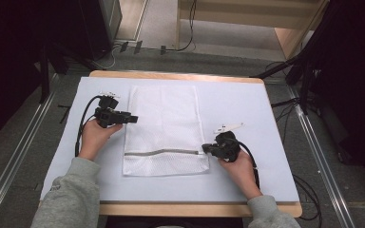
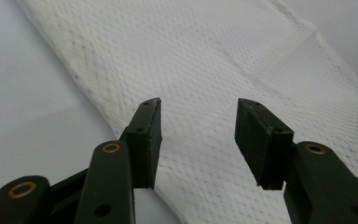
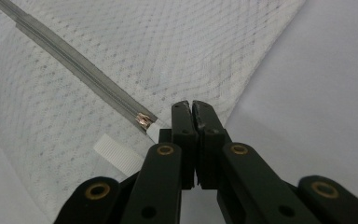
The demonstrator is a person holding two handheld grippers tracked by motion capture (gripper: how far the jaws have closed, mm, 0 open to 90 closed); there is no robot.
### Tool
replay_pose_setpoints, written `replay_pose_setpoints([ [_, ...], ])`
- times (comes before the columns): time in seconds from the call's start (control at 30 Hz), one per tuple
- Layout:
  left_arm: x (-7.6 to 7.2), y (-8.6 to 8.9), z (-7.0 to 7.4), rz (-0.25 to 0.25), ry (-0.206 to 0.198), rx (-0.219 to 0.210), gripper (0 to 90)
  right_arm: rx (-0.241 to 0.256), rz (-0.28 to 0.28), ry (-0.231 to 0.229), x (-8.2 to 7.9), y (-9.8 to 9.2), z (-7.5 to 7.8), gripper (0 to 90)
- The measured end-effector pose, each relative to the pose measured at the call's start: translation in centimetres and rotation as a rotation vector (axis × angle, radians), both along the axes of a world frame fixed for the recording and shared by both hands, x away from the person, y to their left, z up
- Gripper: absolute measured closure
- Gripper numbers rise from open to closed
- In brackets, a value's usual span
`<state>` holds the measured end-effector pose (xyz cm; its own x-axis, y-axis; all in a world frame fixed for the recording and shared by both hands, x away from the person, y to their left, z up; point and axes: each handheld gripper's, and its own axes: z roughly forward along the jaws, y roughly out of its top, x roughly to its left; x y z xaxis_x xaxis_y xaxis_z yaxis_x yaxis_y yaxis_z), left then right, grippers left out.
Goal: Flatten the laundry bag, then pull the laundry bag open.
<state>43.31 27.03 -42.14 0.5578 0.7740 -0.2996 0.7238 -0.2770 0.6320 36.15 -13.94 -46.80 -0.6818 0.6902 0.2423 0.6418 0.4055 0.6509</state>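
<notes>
A white mesh laundry bag (image 1: pixel 164 123) lies flat in the middle of the table, its grey zipper (image 1: pixel 164 152) running across near the front end. My left gripper (image 1: pixel 134 118) stands open at the bag's left edge, and its jaws hover over the mesh (image 2: pixel 205 60) with nothing between them (image 2: pixel 198 105). My right gripper (image 1: pixel 204 148) is shut at the right end of the zipper. In the right gripper view its closed tips (image 3: pixel 192 105) sit just beside the copper slider (image 3: pixel 143 120); nothing shows between them. A white ribbed tab (image 3: pixel 116 156) sticks out below the zipper (image 3: pixel 74 60).
A pale sheet (image 1: pixel 247 109) covers the wooden table (image 1: pixel 180 76). Bare sheet lies on both sides of the bag. Cables (image 1: pixel 309 194) run on the floor at the right, metal rails (image 1: pixel 19 156) flank the table, and a wooden unit (image 1: pixel 290 28) stands behind.
</notes>
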Motion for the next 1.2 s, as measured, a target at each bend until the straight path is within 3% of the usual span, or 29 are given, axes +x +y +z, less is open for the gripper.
replay_pose_setpoints([
  [0.23,-0.6,-0.8,0.4,-0.019,-0.019,-0.019,48.9,0.009,0.008,0.014,0.1,0.0,-0.2,89.8],
  [0.5,-1.7,-1.9,0.8,-0.049,-0.047,0.000,46.8,0.030,0.034,0.049,-0.3,-0.1,-0.1,89.8],
  [0.77,-3.1,-3.4,1.1,-0.099,-0.066,0.032,44.9,0.016,0.055,0.057,-0.8,0.6,-0.1,88.7],
  [0.97,-4.1,-4.5,1.1,-0.144,-0.051,-0.008,44.2,0.010,0.070,0.051,-0.9,1.1,0.1,88.3],
  [1.2,-5.2,-6.1,1.0,-0.195,-0.060,0.007,43.8,0.008,0.097,0.046,-0.7,2.0,0.2,88.4],
])
